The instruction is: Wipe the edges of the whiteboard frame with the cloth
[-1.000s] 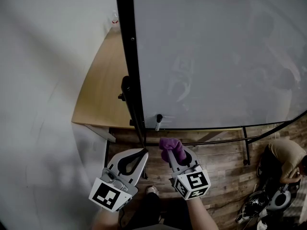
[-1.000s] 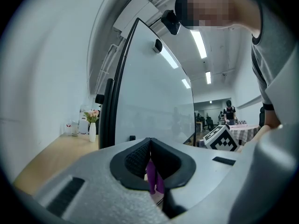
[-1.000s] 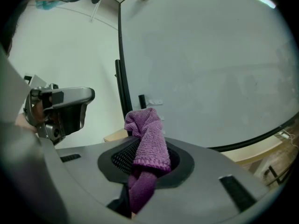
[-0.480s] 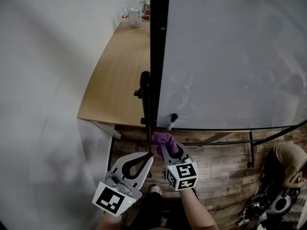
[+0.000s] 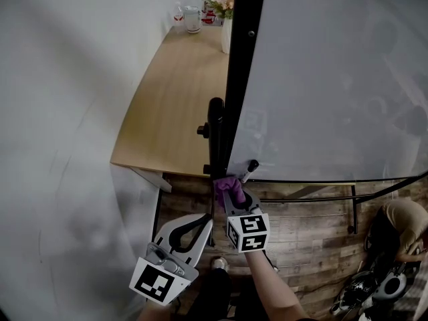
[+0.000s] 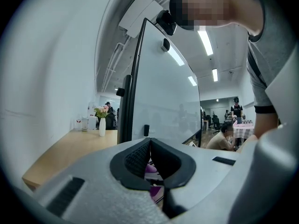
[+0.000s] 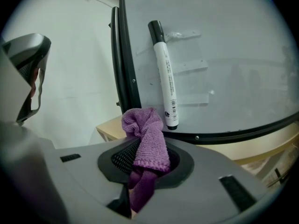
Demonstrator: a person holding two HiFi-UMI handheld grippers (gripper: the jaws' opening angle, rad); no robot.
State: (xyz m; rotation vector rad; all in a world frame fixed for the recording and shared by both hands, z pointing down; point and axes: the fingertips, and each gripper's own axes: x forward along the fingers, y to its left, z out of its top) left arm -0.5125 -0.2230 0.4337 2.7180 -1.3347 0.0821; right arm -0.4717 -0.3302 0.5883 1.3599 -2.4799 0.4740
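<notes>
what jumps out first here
The purple cloth bunched in the right tongs, held near the lower corner of the whiteboard's black frame. Next, the black-capped marker stuck upright just beside that corner, and the left tongs, shut and empty, lower down.

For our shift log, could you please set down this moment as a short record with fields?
right hand-held gripper: shut on the purple cloth, close by the frame's lower corner; contact unclear
left hand-held gripper: shut, empty, held lower beside it
whiteboard frame: black; upright edge and bottom rail meet here
marker: white, black cap, lying against the board by that corner
table: wooden, beyond the frame
</notes>
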